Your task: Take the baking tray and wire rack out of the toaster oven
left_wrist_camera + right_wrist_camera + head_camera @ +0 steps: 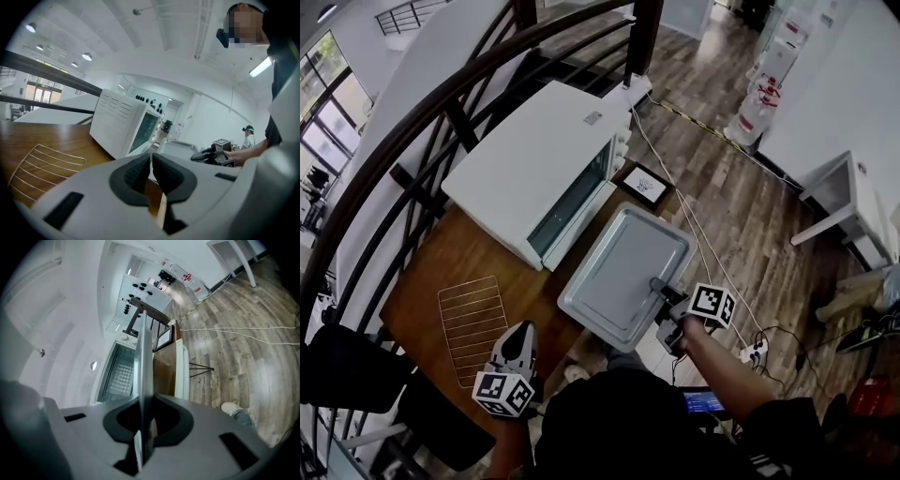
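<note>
Fingers (123, 420) of the right gripper (659, 286) are clamped on the near rim of the baking tray (623, 272). The right gripper view shows the rim edge-on between the two pads. The tray hangs from this one edge, roughly level. It is clear of the toaster oven (534, 159), just in front of its glass front, and partly past the edge of the table (441, 262).

Fingers (131, 176) of the left gripper (523, 330) are together with nothing between them. I hold that gripper above the table, just beside the wire rack (473, 323). The rack lies flat on the wood, well apart from the oven.

Step in hand, as I judge it: the rack is already out and set down, and the tray is out of the oven but not yet placed.

Next move calls for:
1. Carry the tray over bare wood, clear of the rack and of the oven front.
2. Keep it level. A one-edge grip lets the far side sag.
3. Lower it until the base rests on the table, then part the right fingers.
</note>
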`<state>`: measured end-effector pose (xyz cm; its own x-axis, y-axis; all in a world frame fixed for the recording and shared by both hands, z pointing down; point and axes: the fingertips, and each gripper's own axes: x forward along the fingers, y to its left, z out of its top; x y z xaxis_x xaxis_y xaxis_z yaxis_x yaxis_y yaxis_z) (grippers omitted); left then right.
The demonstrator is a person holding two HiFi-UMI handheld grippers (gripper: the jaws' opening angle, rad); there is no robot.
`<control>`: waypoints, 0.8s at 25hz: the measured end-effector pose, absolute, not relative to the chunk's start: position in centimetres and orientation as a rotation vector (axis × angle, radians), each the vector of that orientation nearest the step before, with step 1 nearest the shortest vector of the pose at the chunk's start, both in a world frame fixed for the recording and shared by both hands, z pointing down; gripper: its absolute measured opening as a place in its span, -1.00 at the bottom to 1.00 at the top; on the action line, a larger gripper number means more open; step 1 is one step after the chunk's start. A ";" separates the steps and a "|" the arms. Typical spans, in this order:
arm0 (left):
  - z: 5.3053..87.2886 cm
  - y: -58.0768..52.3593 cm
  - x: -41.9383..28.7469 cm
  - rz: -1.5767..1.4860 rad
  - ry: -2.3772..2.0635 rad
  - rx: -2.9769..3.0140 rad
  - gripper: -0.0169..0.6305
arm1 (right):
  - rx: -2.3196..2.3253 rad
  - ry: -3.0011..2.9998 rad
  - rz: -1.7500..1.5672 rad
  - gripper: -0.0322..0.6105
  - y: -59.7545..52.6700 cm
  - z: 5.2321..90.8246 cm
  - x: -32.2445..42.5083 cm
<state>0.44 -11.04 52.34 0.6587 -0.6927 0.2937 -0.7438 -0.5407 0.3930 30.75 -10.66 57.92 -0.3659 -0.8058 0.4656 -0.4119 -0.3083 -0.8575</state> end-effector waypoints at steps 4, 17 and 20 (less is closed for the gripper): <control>52.5 -9.8 -0.6 0.151 -1.109 2.412 -0.87 | -1.495 1.612 -1.718 -0.82 -7.9 58.1 28.8; 52.3 -5.1 -6.2 0.129 -1.224 2.395 -0.87 | -1.384 1.783 -1.812 -0.81 -3.7 59.3 21.3; 52.3 -3.8 -8.2 0.116 -1.285 2.357 -0.87 | -1.340 1.831 -1.853 -0.81 -3.8 59.3 19.0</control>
